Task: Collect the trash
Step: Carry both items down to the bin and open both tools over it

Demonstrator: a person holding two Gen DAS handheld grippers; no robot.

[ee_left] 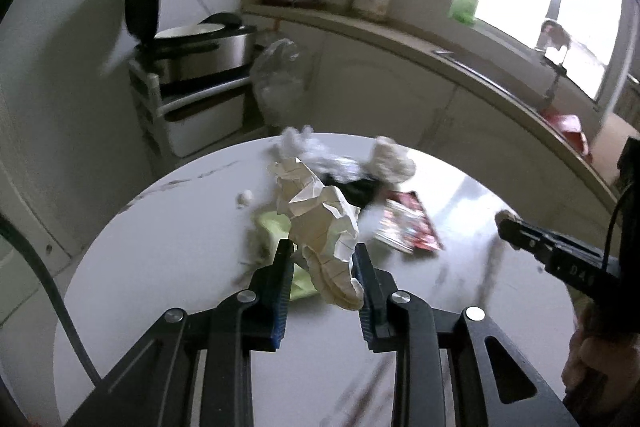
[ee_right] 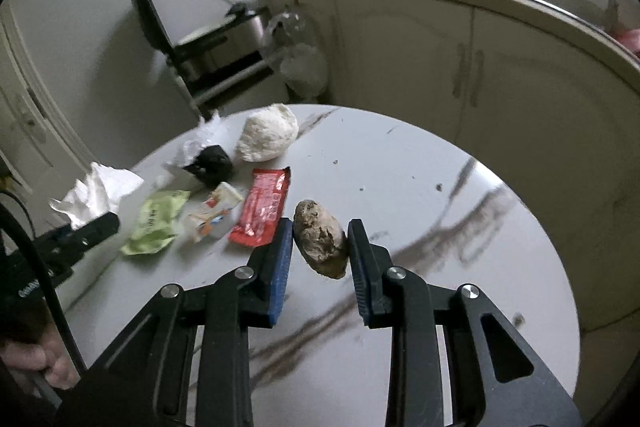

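Your left hand-held gripper (ee_left: 323, 253) clamps one crumpled cream paper (ee_left: 320, 223), its long axis running away from you, lifted above the round table (ee_right: 420, 187). Your right hand-held gripper (ee_right: 320, 231) pinches one brown lump (ee_right: 320, 243), long axis near-to-far. Left on the table lie one red wrapper (ee_right: 264, 205), one green packet (ee_right: 154, 221) and one white wad (ee_right: 267, 139).

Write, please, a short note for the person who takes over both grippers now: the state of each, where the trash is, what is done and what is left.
Left gripper: jaws shut on the crumpled paper, lifted off the table.
Right gripper: jaws shut on the brown lump, also off the table.
On the round table: white wad, black scrap, red wrapper, small carton, green packet.
Done: two pieces picked up.
Left: drop both, perhaps into the clear bag beyond the table, then collect the rest.
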